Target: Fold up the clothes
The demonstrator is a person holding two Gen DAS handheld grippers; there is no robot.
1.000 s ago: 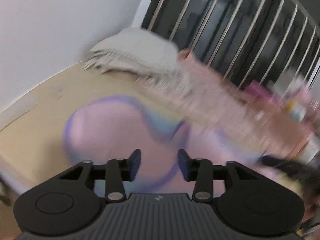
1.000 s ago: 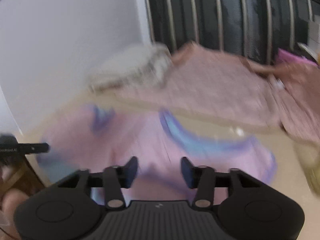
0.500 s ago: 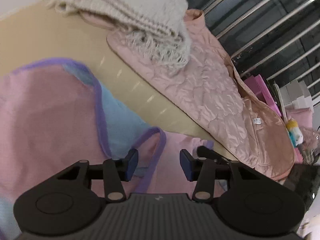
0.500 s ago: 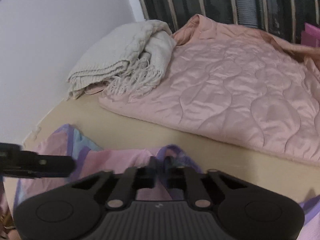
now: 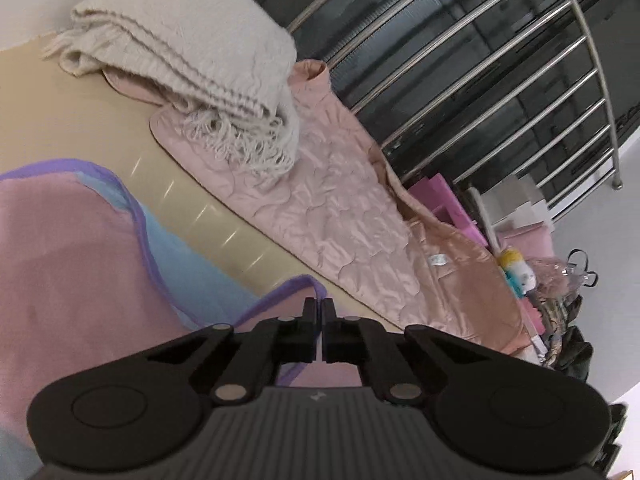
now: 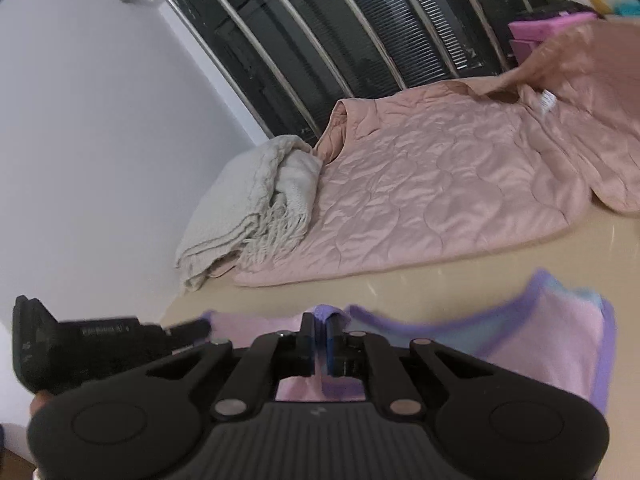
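A pink garment with purple trim and light blue panels (image 5: 72, 264) lies on the beige table. My left gripper (image 5: 319, 312) is shut on its purple edge near a corner. In the right wrist view the same pink garment (image 6: 532, 344) spreads to the right, and my right gripper (image 6: 319, 326) is shut on a bunched purple hem. The other gripper's black body (image 6: 80, 344) shows at the left of that view, close beside mine.
A quilted pink jacket (image 6: 440, 184) lies across the back of the table (image 6: 460, 280), with a folded cream fringed knit (image 6: 256, 208) on its left end. Metal window bars (image 5: 480, 60) and a white wall stand behind. Pink boxes and clutter (image 5: 520, 264) sit at the far right.
Both grippers went from open to shut on the garment's purple edge, the right one first, then the left. The views moved in closer and lower over the table.
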